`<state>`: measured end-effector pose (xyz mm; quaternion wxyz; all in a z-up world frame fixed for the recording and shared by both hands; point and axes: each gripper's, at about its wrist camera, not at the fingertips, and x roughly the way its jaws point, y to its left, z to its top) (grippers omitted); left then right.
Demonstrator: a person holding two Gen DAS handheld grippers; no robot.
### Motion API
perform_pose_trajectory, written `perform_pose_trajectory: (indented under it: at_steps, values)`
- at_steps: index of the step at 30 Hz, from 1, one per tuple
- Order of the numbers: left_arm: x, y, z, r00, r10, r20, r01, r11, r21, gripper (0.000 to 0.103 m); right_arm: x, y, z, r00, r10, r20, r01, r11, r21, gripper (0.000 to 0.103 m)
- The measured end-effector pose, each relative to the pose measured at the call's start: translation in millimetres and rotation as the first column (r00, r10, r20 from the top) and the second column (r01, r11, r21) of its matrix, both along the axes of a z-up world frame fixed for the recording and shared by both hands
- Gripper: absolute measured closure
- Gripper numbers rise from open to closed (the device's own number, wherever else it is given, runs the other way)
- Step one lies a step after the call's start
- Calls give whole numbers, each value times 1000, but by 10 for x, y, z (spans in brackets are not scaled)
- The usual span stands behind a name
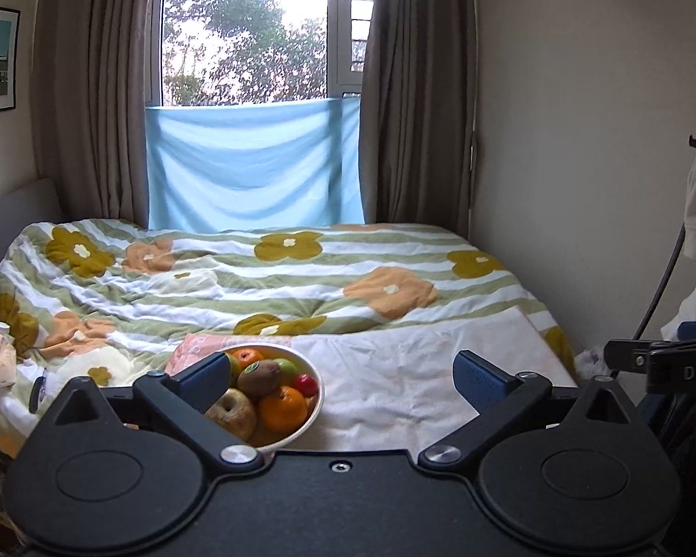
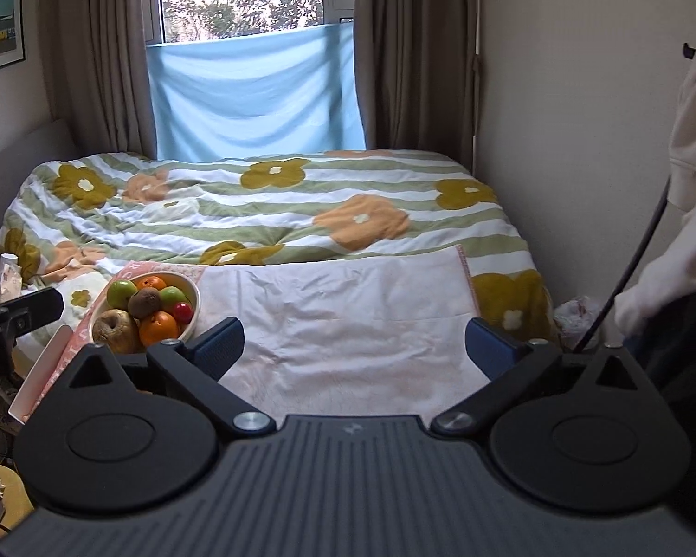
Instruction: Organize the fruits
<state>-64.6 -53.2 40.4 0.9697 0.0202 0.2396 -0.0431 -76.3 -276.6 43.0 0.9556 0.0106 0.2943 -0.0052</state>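
A white bowl (image 1: 314,411) of fruit sits on a pale pink cloth (image 1: 417,371) at the near end of the bed. It holds a kiwi (image 1: 260,377), oranges (image 1: 283,407), a yellow-brown apple (image 1: 232,413), a green apple (image 1: 285,365) and a small red fruit (image 1: 306,384). My left gripper (image 1: 348,380) is open and empty, its left finger in front of the bowl. In the right wrist view the bowl (image 2: 195,299) is at the left, and my right gripper (image 2: 355,346) is open and empty above the cloth (image 2: 348,311).
A floral striped quilt (image 1: 255,278) covers the bed. A wall (image 1: 580,162) runs along the right. A tissue pack (image 1: 0,362) lies at the bed's left edge. A white garment (image 2: 691,139) hangs at the right. The window and curtains stand behind the bed.
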Motion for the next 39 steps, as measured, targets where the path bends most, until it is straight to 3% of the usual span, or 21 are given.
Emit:
perform_pose_trajectory:
  at_steps: [39]
  values:
    - [-18,109,-34,1000,18,0,-18,1000,23,0,-78,100,-24,1000,-16,-13,16,1000,8,0]
